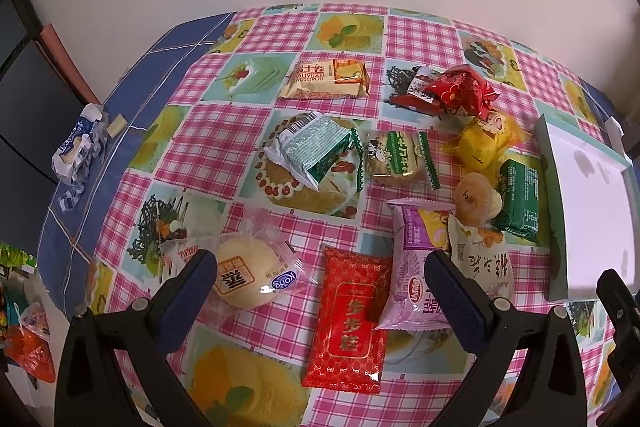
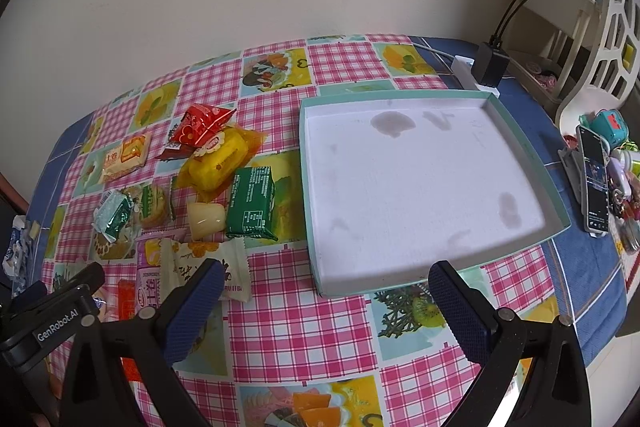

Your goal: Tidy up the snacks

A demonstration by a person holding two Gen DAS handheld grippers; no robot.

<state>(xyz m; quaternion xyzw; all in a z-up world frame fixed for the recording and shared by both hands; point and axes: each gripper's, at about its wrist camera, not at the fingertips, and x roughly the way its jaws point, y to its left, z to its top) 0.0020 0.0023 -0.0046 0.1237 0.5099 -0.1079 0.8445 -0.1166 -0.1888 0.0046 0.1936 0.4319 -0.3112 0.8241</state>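
above the red snack packet [image 1: 347, 315], the left gripper [image 1: 320, 279] is hovering with jaws apart; the right gripper [image 2: 326, 287], likewise spread, is facing the empty tray [image 2: 316, 267] awaiting snacks.

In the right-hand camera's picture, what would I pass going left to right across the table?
Beige swiss roll packet → yellow packet → dark green packet → empty white tray → phone.

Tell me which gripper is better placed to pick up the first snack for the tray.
Probably left. The left gripper is open right over the red packet, with the round bun beside it. The right gripper is open in front of the tray, away from the snacks.
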